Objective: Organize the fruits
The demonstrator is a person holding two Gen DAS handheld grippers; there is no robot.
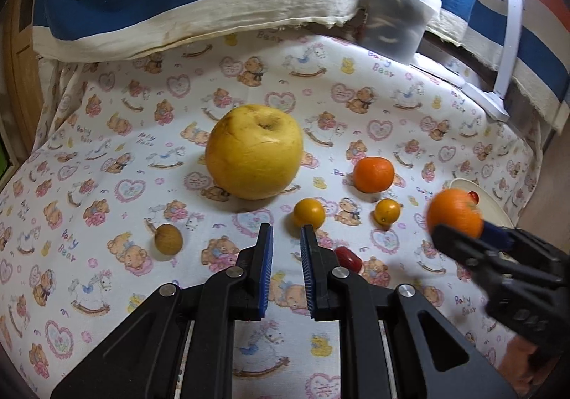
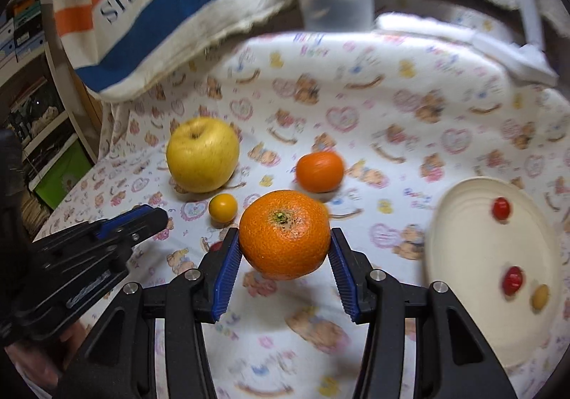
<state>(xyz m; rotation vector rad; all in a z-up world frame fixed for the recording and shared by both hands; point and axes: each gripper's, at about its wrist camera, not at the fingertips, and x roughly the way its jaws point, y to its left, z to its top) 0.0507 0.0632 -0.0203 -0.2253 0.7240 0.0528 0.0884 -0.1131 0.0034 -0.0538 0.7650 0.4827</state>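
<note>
So, quick rundown of where this could go sideways:

right gripper (image 2: 285, 249): jaws about a third open and clamped on the big mandarin (image 2: 284, 233), one blue pad on each flank, stem end up. It's in the air, off the cloth.

grip risk: pads only catch the sides of a round, slick peel and most of the fruit sits forward of them. Any jerk or a bit of slack and I reckon it rolls out the front.

blur: the cloth and the plate (image 2: 463, 278) are smeared in the right wrist view, so the hand looks to be moving fast. A fast swing with a round fruit is my main worry.

landing spot: the plate sits to the right with two cherry tomatoes (image 2: 513, 280) and a small yellowish fruit (image 2: 540, 296) already on it. Drop the mandarin from high and it could knock those around or roll off the shallow rim.

left gripper (image 1: 286, 242): jaws closed down to a narrow gap, nothing in them, hovering low over the cloth.

crowding: a yellow tomato (image 1: 309, 213) and a red one (image 1: 348, 257) lie just beside those left fingertips, so a careless nudge sends them rolling.

still waiting: apple (image 1: 254, 151), second mandarin (image 1: 373, 174), another small yellow fruit (image 1: 387, 211) and a brown round one (image 1: 168, 238), all loose on the cloth.
</note>
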